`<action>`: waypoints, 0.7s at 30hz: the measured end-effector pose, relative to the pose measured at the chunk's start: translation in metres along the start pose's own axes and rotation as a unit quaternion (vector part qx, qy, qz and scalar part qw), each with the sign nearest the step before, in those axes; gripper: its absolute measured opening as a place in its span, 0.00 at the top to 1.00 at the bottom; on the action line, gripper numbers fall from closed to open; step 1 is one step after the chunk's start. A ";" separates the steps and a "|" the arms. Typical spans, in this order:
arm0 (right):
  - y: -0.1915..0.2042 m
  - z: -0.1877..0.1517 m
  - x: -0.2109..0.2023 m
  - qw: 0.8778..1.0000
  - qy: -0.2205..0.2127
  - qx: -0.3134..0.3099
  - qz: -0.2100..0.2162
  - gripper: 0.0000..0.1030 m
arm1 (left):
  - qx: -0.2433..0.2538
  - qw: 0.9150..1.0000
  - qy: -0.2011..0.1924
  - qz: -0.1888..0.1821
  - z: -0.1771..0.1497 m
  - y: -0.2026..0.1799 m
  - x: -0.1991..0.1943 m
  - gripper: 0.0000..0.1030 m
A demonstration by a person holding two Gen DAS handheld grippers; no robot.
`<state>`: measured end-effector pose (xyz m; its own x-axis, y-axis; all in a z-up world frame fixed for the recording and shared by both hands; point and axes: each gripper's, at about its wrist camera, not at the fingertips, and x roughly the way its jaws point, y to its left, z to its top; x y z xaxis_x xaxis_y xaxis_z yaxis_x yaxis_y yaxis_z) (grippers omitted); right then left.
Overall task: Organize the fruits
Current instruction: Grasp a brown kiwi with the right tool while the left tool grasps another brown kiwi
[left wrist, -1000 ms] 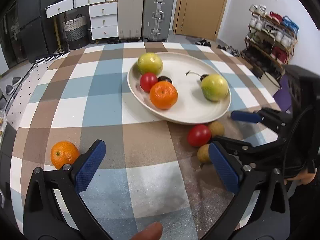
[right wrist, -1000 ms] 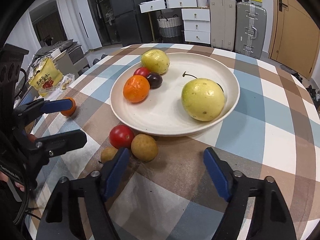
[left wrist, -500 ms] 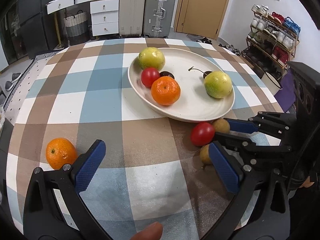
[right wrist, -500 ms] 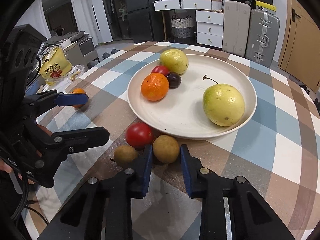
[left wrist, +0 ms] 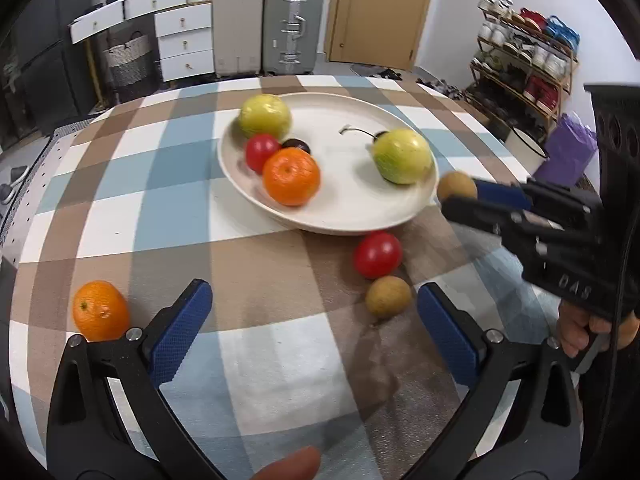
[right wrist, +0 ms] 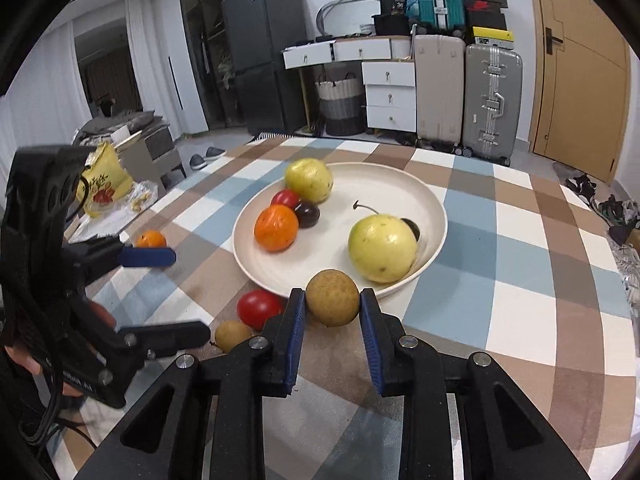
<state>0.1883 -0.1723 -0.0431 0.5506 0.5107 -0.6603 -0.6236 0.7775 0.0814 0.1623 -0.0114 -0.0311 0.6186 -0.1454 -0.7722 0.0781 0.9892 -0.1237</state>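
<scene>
One small brown fruit (right wrist: 332, 298) is sitting pinched between my right gripper (right wrist: 332, 312) pads, lifted off the cloth, and the plate (right wrist: 434, 200) is lying straight ahead of it, rim just beyond the fruit. So I'm thinking the next bit is simply forward and a touch up over that rim, then letting go. What I'm watching is the big yellow-green fruit (right wrist: 382, 248) parked right at the near edge of the plate, slightly to the right of my line. I'm guessing the open patch in the middle, left of it, is the safer drop spot, since the orange (right wrist: 276, 227) and its neighbours are crowding the far left side.

My left gripper (left wrist: 312, 330) is hanging wide open with nothing in it, low over the table. A red tomato (left wrist: 377, 254) and another small brown fruit (left wrist: 388, 296) are lying just ahead between its fingers, nearer the right one, and a loose orange (left wrist: 100, 310) is sitting off to its left.
</scene>
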 end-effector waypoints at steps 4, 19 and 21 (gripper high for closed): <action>-0.005 0.003 -0.005 1.000 -0.014 0.011 -0.003 0.73 | 0.024 1.000 0.014 -0.015 -0.004 -0.012 0.006 0.15; -0.002 0.003 -0.012 0.999 -0.034 0.012 -0.001 0.73 | 0.073 0.997 0.019 -0.031 -0.014 -0.039 0.018 0.61; -0.003 0.003 -0.013 0.999 -0.034 0.013 -0.002 0.73 | 0.074 0.996 0.018 -0.036 -0.014 -0.039 0.018 0.72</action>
<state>0.1847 -0.1804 -0.0328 0.5908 0.5300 -0.6083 -0.6071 0.7886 0.0974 0.1596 -0.0528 -0.0489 0.5794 -0.2138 -0.7865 0.2377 0.9674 -0.0879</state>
